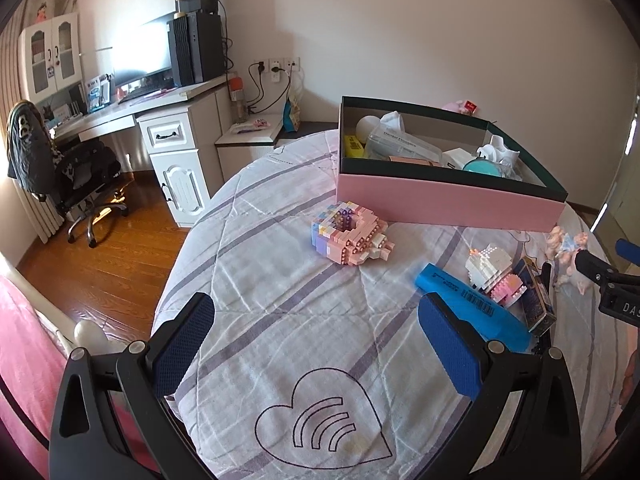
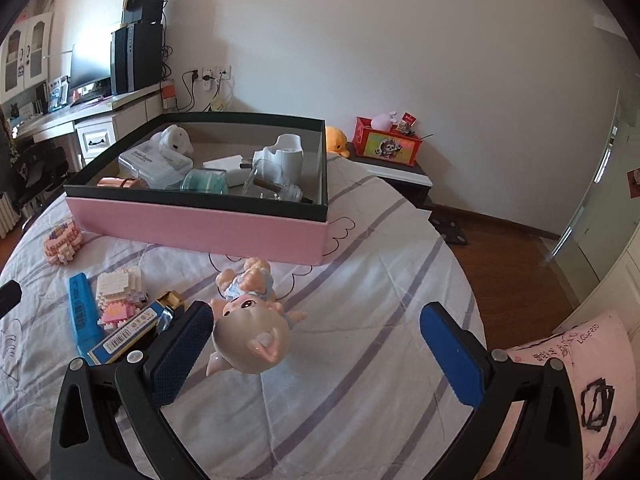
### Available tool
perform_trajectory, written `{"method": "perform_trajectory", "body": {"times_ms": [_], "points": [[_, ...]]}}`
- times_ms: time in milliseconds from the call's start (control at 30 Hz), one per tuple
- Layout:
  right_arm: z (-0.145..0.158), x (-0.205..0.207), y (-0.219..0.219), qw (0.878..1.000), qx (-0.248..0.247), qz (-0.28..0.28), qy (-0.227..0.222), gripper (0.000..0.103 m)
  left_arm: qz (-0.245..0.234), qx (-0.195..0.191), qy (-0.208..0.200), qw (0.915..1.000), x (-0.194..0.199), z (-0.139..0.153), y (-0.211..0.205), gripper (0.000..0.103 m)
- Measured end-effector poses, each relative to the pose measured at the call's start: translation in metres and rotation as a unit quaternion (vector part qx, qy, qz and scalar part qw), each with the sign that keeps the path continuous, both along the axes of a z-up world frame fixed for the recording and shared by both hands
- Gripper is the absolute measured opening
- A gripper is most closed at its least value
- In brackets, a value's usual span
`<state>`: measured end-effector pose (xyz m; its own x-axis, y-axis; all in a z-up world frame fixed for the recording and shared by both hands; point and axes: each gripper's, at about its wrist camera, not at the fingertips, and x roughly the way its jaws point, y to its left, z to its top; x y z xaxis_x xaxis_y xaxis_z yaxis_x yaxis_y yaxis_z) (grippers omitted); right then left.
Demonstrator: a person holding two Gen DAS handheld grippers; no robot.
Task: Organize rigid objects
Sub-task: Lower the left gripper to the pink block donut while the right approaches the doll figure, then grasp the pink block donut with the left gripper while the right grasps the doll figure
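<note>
Glossy big-headed pig figurine [image 2: 250, 332] lies near pink box [image 2: 200, 226]; right gripper [image 2: 316, 356] spread around it, left gripper [image 1: 316, 344] spread over bare quilt [image 1: 280, 280].

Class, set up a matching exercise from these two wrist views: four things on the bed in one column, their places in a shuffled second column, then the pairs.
Things
1. pig figurine
2. blue marker
3. pink brick model
4. teal-lidded jar

Places
A. inside the pink box
B. alone on the quilt, in front of the box
C. between the open right claw's fingers
D. beside the white brick figure

Pairs: 1-C, 2-D, 3-B, 4-A
</note>
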<state>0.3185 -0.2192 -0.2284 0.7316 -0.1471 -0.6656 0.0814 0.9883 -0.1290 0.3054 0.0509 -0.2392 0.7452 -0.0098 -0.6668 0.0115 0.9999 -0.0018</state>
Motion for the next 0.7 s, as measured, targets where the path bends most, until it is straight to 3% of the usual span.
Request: {"method": "perform_trajectory", "body": {"times_ms": [167, 233, 333, 367, 700], "points": [[-0.023, 0.02, -0.003, 0.998, 0.028, 0.024, 0.042, 0.103, -0.005, 0.0, 0.006, 1.0, 0.002, -0.004, -0.002, 0.103], [-0.031, 0.025, -0.006, 0.997, 0.046, 0.033, 0.056, 0.098, -0.008, 0.001, 0.008, 0.9999, 0.005, -0.004, -0.003, 0.103], [-0.033, 0.028, -0.013, 0.994, 0.083, 0.05, 0.058, 0.065, -0.013, -0.008, 0.01, 0.9998, 0.011, -0.003, -0.002, 0.103], [-0.033, 0.029, -0.016, 0.993, 0.091, 0.054, 0.057, 0.048, -0.014, -0.011, 0.012, 0.9998, 0.015, -0.004, -0.003, 0.103], [-0.037, 0.033, -0.017, 0.989, 0.109, 0.073, 0.065, 0.046, -0.012, 0.009, 0.051, 0.9986, 0.073, -0.014, -0.014, 0.103]]}}
